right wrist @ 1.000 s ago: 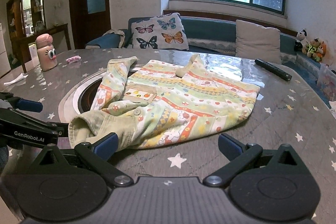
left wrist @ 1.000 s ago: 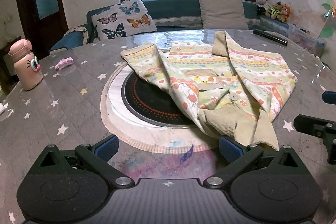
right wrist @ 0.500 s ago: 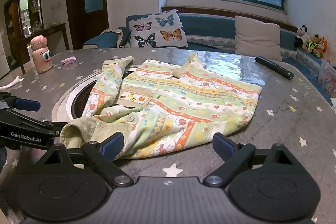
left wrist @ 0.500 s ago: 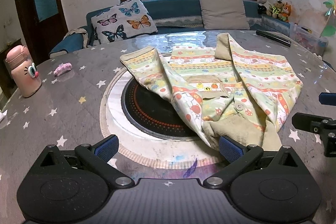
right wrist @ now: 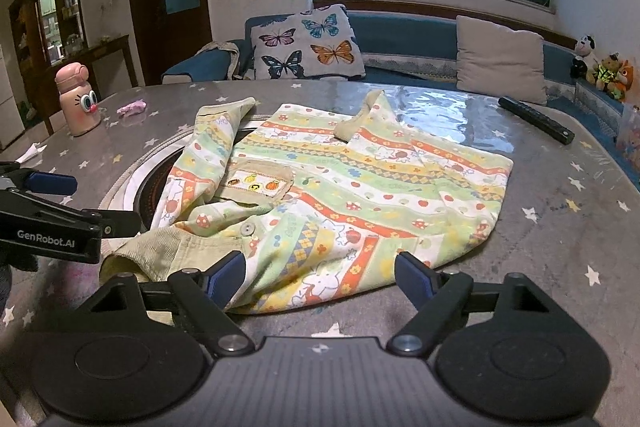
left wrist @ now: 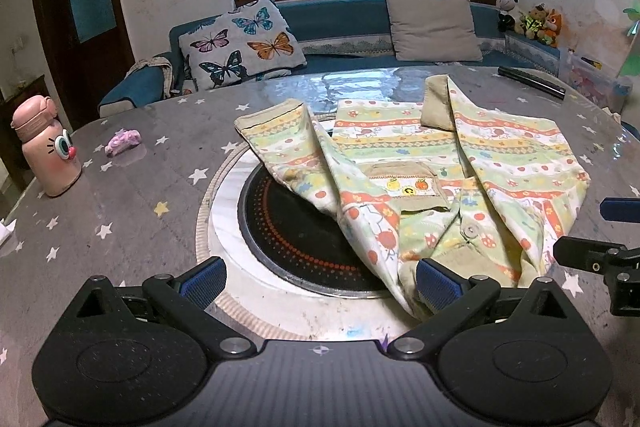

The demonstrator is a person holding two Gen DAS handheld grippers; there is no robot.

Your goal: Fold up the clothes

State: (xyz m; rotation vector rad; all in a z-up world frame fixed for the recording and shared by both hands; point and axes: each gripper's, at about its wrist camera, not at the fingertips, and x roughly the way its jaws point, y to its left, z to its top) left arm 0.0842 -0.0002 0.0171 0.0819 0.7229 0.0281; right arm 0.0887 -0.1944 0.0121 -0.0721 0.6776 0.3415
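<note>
Children's jacket (left wrist: 432, 183) with striped fruit-and-flower print lies spread on the round, star-patterned table (left wrist: 132, 227), partly draped over the dark circular hotplate (left wrist: 296, 239) set in the table's middle. One sleeve runs back toward the far left with its corduroy cuff (left wrist: 268, 113) flat on the table, the other cuff is folded in on the body, and the beige corduroy collar (right wrist: 160, 251) bunches at the near edge. The left gripper (left wrist: 320, 281) is spread wide and holds nothing: its right blue pad sits just at the collar end of the jacket, its left pad is over bare table beside the hotplate ring. The right gripper (right wrist: 320, 277) is likewise wide apart and empty, its left pad resting at the near hem just beside the collar, its right pad at the hem's edge further right; whether either pad actually touches cloth cannot be told. Both tools point low and forward across the table toward the sofa, side by side, and each shows at the edge of the other's view: the right one at the left view's right margin, the left one, marked GenRobot.AI, at the right view's left margin. A pink character bottle (left wrist: 44, 147) stands far left, a small pink wad (left wrist: 122, 141) near it, and a black remote control (right wrist: 536, 119) lies far right.
</note>
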